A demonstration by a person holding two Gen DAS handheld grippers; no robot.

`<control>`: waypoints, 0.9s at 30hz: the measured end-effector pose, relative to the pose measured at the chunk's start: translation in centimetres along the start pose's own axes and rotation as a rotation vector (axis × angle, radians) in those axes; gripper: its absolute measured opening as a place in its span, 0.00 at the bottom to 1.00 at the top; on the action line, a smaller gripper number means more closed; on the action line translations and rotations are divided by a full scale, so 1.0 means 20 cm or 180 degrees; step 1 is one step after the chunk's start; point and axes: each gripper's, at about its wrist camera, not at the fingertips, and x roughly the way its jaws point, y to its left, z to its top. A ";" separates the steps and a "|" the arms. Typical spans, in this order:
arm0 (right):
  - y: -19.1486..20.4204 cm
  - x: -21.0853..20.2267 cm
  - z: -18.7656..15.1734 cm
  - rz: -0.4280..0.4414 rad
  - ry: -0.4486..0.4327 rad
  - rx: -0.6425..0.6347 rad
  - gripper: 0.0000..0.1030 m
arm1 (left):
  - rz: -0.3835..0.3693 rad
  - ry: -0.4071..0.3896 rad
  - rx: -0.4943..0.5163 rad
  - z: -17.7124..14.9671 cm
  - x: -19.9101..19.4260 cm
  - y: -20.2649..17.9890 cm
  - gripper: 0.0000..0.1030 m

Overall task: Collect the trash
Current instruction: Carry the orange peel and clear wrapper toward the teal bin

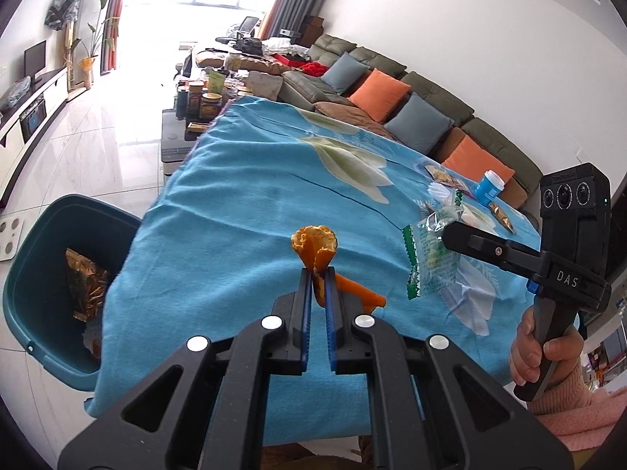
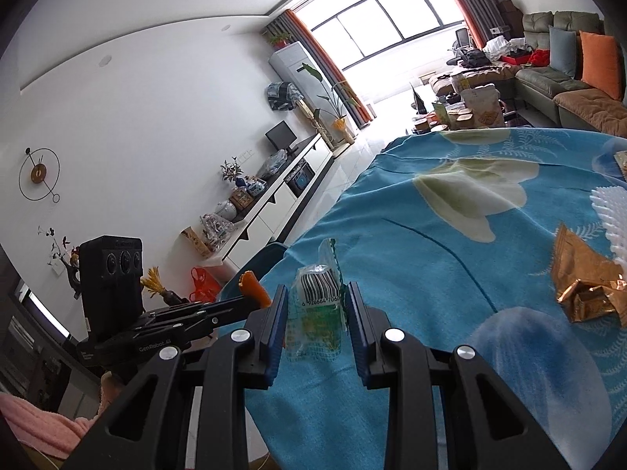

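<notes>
Left gripper fingers pinch orange peel while right gripper fingers clamp a clear snack wrapper, both lifted above the counter, apparently bound for the teal bin.

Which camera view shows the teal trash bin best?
The left wrist view shows it best. There the teal trash bin stands on the floor beside the blue tablecloth, with its open top and a gold wrapper inside. The right wrist view shows only a small part of its rim behind the tablecloth edge.
</notes>
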 end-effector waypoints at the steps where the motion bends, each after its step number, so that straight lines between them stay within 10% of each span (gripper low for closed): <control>1: 0.01 0.02 0.01 0.0017 0.0012 -0.0017 0.27 | 0.0019 -0.0009 -0.0012 0.00 0.00 0.01 0.07; 27: 0.31 0.50 0.16 0.0370 0.0352 -0.0367 0.27 | 0.0661 -0.0361 -0.0388 0.02 -0.30 0.45 0.07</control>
